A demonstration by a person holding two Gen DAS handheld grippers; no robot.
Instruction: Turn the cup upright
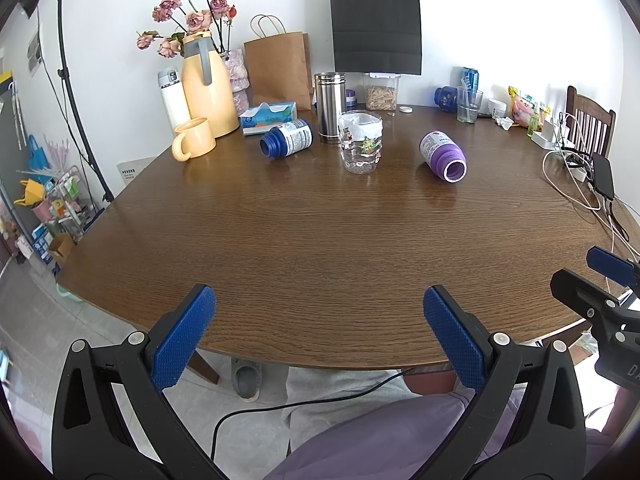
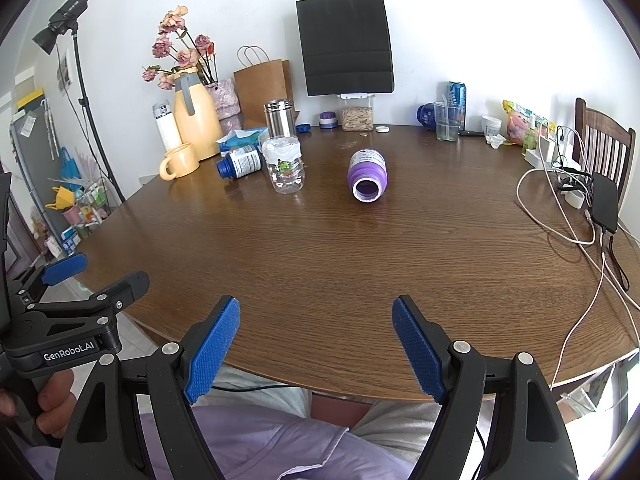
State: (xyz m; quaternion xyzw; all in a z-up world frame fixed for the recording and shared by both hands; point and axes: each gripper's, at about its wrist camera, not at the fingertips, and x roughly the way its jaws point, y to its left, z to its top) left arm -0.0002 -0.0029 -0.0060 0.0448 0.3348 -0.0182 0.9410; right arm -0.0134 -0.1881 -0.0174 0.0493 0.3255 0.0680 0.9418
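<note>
A clear glass cup [image 1: 360, 142] [image 2: 283, 165] with small printed figures stands mid-table, far beyond both grippers. Its top looks whitish, and I cannot tell which end is up. Over the table's near edge my left gripper [image 1: 319, 300] is open, with nothing between its blue pads. To its right my right gripper [image 2: 316, 308] is also open and holds nothing. Each gripper shows at the edge of the other's view: the right gripper [image 1: 586, 272] and the left gripper [image 2: 102, 274].
A purple bottle [image 1: 443, 155] and a blue-capped bottle [image 1: 287, 138] lie on their sides either side of the cup. Behind stand a steel canister [image 1: 329, 107], yellow mug [image 1: 193, 138], yellow jug [image 1: 208, 86] and paper bags. Cables [image 2: 576, 216] trail along the brown table's [image 1: 320, 240] right side.
</note>
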